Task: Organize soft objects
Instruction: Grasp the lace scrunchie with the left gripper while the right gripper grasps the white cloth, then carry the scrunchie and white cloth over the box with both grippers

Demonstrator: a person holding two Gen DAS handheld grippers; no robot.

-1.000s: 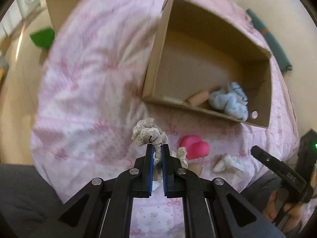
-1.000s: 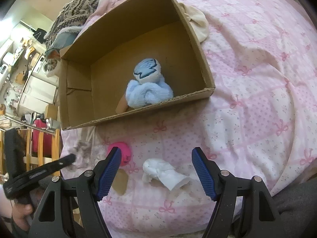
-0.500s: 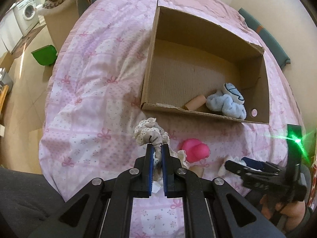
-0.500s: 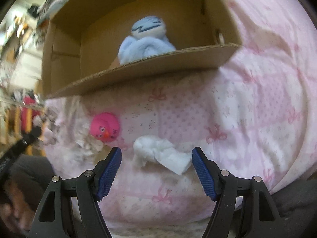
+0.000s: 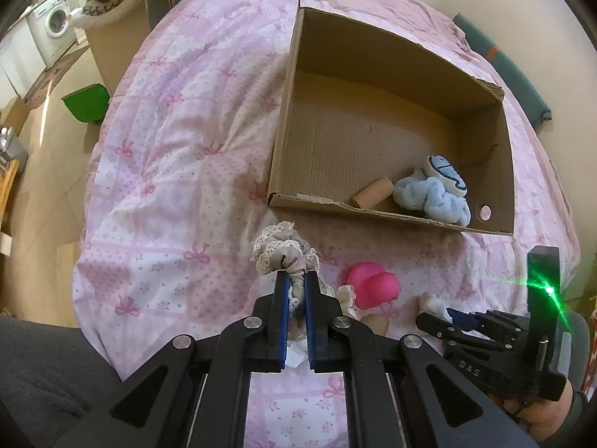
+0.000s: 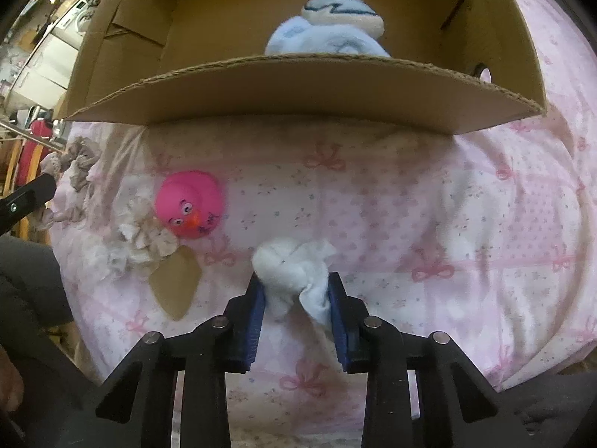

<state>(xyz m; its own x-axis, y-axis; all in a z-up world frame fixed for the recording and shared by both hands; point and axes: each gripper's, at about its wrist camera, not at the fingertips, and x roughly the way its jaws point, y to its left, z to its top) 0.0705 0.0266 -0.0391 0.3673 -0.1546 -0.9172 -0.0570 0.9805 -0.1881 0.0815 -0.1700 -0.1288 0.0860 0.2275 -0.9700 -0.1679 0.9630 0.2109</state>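
My left gripper (image 5: 296, 280) is shut on a beige lace-trimmed scrunchie (image 5: 283, 252) and holds it just in front of the cardboard box (image 5: 294, 112). My right gripper (image 6: 296, 287) has its blue pads against both sides of a white sock (image 6: 294, 268) lying on the pink bedspread. A pink rubber duck (image 6: 190, 205) lies left of the sock, beside a cream scrunchie (image 6: 141, 242). A blue plush toy (image 5: 433, 194) and a cardboard tube (image 5: 373, 192) lie inside the box.
The pink quilted bed (image 5: 179, 149) drops off to the floor on the left, where a green bin (image 5: 86, 102) stands. A tan cardboard piece (image 6: 175, 283) lies by the duck. The box's near wall (image 6: 298, 93) rises right behind the sock.
My right gripper moved down and forward onto the white sock and closed its fingers around it. My left gripper kept its hold on the scrunchie and stayed about where it was.
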